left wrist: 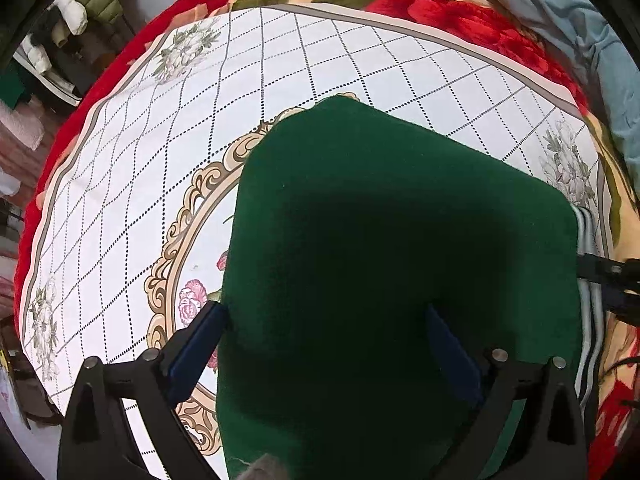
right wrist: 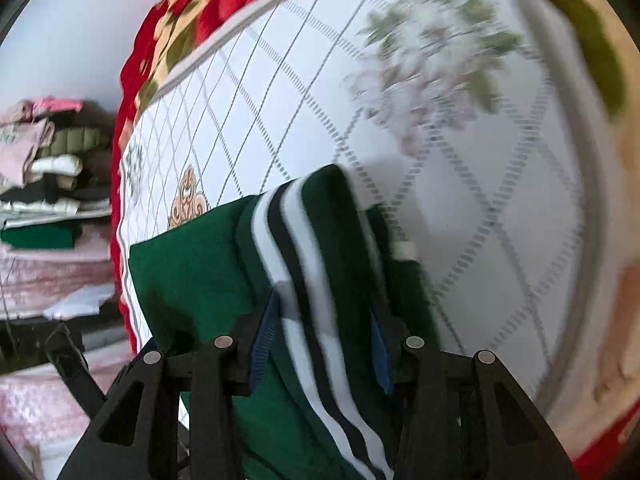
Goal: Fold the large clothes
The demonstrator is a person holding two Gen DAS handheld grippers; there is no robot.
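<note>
Left gripper: black two-finger left gripper [left wrist: 326, 344] with blue pads is seen closest to the lens, fingers spread wide; one pad lies at the left edge of the folded cloth, the other over its top face. Nothing is pinched between them.
Right gripper: black right gripper [right wrist: 322, 344] with blue pads is held over the striped hem of the same cloth. The stripes run between the fingers, but whether the cloth is clamped cannot be told because of blur.
Garment: a dark green fleece-like garment with white and black striped trim [left wrist: 400, 248] is laid folded into a rough rectangle on the central part of the sheet, over the gold medallion. The striped band [right wrist: 304, 280] is seen along its right edge.
Sheet: a white quilted bedsheet with dotted diamond grid, grey border and floral corners [left wrist: 200, 140] is spread beneath the garment.
Blanket: a red and cream rose-patterned blanket [left wrist: 460, 20] is seen beyond the sheet's border.
Blue fabric: a pale blue crumpled fabric [left wrist: 592, 40] lies at the far right, past the blanket.
Clothes pile: a stack of folded pink, olive, white and green clothes [right wrist: 52, 168] is seen off the bed's left side.
</note>
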